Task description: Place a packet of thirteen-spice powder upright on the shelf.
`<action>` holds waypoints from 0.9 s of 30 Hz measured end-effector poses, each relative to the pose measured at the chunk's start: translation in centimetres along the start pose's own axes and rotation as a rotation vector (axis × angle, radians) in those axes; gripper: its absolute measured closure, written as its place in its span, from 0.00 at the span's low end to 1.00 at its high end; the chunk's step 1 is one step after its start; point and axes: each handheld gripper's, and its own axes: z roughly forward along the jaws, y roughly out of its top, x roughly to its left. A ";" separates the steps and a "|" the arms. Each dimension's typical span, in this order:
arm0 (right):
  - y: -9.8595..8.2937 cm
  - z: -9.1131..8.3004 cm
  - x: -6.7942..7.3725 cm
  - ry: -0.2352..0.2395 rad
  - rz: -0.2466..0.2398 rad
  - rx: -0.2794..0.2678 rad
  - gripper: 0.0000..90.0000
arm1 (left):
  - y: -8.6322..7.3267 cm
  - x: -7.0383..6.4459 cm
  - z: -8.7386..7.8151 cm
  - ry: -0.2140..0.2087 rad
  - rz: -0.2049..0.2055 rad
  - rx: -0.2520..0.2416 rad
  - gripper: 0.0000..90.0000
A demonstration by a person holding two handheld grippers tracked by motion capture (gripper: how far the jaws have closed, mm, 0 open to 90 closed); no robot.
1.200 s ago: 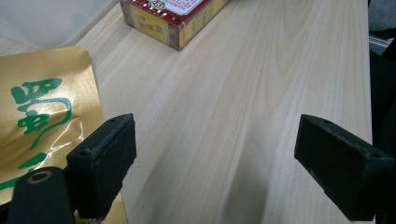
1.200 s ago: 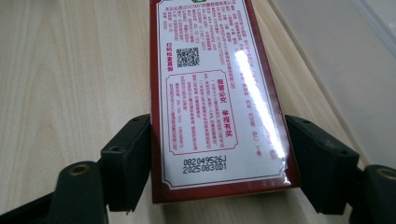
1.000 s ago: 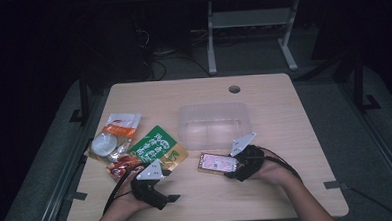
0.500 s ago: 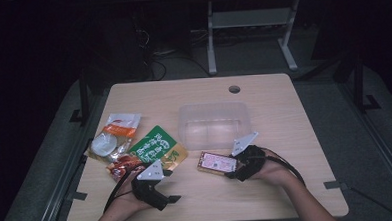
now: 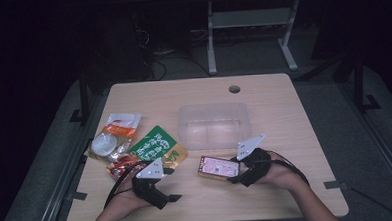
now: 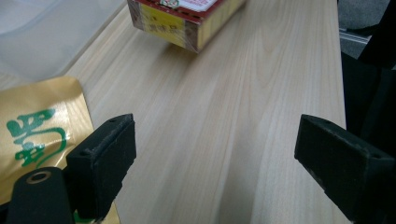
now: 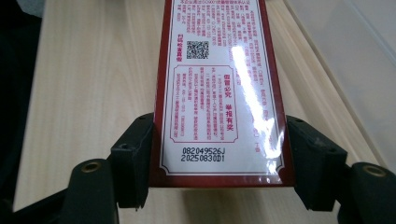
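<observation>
A red box with a white printed label (image 5: 217,167) lies flat on the wooden table (image 5: 284,121), in front of a clear plastic container (image 5: 212,107). My right gripper (image 5: 235,171) holds its near end from the right. In the right gripper view both black jaws press against the long sides of the box (image 7: 219,84), so the right gripper (image 7: 222,158) is shut on it. My left gripper (image 5: 171,184) is near the front edge, left of the box. It is open (image 6: 212,158) over bare wood, with the box's corner (image 6: 187,18) ahead of it.
A green and gold packet (image 5: 153,142) lies beside the left gripper, its gold edge (image 6: 37,126) by the left jaw. Farther left are an orange and white packet (image 5: 120,125), a round white item (image 5: 104,143) and a red packet (image 5: 120,169). A cable hole (image 5: 234,89) sits at the back.
</observation>
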 end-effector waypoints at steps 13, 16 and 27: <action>1.0 -0.1 1.1 0.056 -0.039 -0.046 0.35 | 1.9 0.6 -0.5 -0.016 0.053 -0.043 0.13; 1.4 -0.1 1.4 0.065 -0.048 -0.062 0.35 | 2.5 1.0 -0.5 -0.023 0.067 -0.051 0.12; 2.1 0.1 1.9 0.100 -0.062 -0.091 0.35 | 4.4 1.3 0.5 -0.076 0.113 -0.074 0.12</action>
